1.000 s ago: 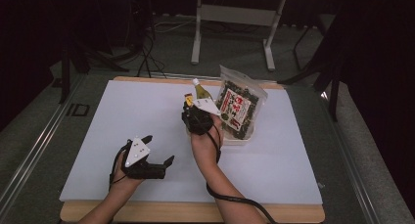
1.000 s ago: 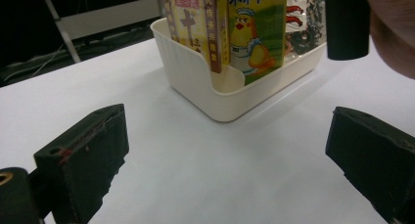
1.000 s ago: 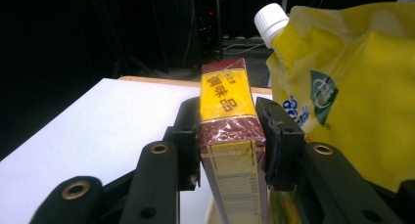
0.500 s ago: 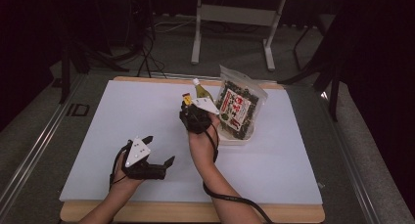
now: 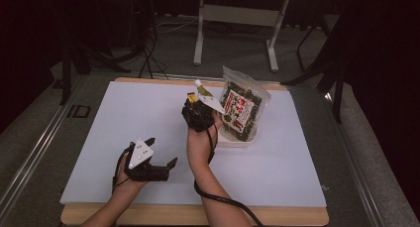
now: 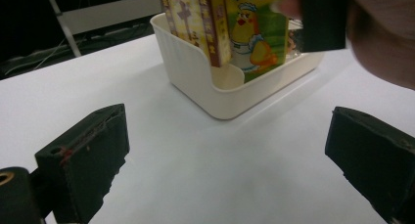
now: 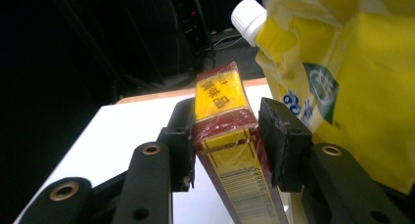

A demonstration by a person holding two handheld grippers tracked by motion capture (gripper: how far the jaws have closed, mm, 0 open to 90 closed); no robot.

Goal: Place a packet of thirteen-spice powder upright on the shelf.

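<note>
In the high view the left claw lies low at the lower left of the frame, resting on the white surface in the person's left hand, well apart from everything else. Its 2 jaws stand spread with nothing between them; the left gripper view shows bare surface in the gap.

Near the middle of the high view, the right claw is held up by the right hand, just left of the cream bin. In the right gripper view the right claw has a red and yellow box between its 2 jaws. The pads sit close on the box's sides, the right one seemingly touching, the left one with a thin gap; the jaws have just been opening. The box stands on end, tilted a little, its yellow top toward the upper middle of that frame.

Right of the box, a yellow pouch with a white cap fills the right side of that view. In the left gripper view the box and pouch stand in the bin. At the right of the high view, a clear snack bag stands upright in the bin.
</note>
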